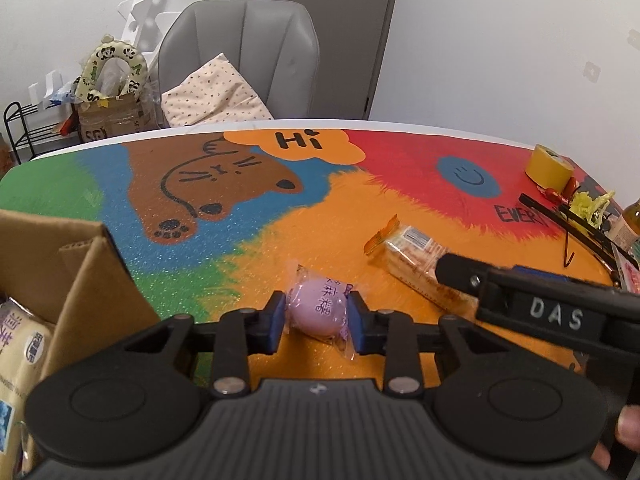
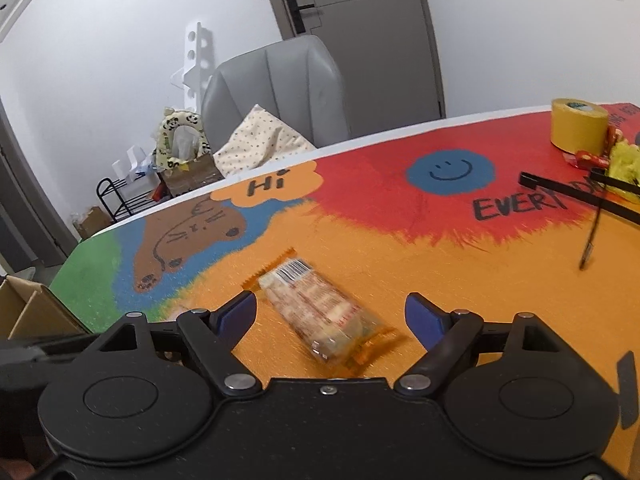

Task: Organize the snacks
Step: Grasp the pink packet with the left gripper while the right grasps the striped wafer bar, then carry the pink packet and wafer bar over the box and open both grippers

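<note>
Each camera sits on its gripper, close above the table (image 1: 400, 208), looking forward and down. Both see the cracker pack (image 1: 416, 260) (image 2: 320, 312), chair (image 1: 244, 60) (image 2: 280, 88) and door (image 1: 320, 0) (image 2: 352, 8).

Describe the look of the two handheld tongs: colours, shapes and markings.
Both are matte black plastic. The left tongs have a ribbed body, round side discs, silver pivot screws and blue fingertip pads. The right tongs match, with a pebbled body; its side bears white "DAS" lettering, seen from the left wrist.
</note>
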The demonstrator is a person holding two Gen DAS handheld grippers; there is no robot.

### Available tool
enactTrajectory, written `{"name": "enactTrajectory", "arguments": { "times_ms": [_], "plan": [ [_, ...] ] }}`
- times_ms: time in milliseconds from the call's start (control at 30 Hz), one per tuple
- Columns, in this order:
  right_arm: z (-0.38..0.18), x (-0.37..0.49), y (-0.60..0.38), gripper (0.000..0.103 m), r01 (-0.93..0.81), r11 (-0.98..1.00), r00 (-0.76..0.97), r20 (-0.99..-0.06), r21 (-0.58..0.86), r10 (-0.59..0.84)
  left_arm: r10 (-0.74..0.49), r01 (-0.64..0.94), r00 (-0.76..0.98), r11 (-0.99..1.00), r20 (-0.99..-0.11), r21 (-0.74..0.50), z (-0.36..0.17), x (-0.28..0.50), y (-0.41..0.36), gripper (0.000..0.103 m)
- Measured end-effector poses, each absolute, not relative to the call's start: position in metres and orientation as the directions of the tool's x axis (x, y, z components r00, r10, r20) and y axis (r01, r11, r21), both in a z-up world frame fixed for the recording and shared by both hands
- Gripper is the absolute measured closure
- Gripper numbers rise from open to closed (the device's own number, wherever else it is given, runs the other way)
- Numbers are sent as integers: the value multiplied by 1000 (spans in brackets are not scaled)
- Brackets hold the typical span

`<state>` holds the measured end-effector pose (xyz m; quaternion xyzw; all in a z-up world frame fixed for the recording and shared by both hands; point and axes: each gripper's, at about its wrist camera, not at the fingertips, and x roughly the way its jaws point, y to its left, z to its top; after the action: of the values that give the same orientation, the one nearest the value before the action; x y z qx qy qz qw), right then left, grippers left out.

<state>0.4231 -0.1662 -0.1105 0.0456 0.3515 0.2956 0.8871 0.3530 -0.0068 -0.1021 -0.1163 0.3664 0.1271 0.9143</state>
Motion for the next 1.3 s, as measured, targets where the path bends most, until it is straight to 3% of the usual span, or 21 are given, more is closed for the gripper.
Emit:
{"name": "enactTrajectory", "arguments": {
  "times_ms": [133,233,300,500,1300],
  "plan": [
    [-116,426,-155,22,-507,818,572,-603,272,556,152,-329,698,936,-699,-125,-102,351,-7,71],
    [-123,432,-155,46,-482,833,552,-644,271,529,158,-326,697,939,-699,-113,-103,349,-9,71],
    [-121,430,-154,69,-482,852,572,-663,205,483,149,-325,698,937,-701,-125,-102,347,-9,71],
    [-120,409,-167,71,-475,863,582,-673,174,456,121,-309,700,940,-704,-146,-101,338,-14,72],
    [-78,316,-203,71,-354,861,613,-605,364,508,8,-170,788,964,-616,-204,-43,254,-18,72]
  ]
}}
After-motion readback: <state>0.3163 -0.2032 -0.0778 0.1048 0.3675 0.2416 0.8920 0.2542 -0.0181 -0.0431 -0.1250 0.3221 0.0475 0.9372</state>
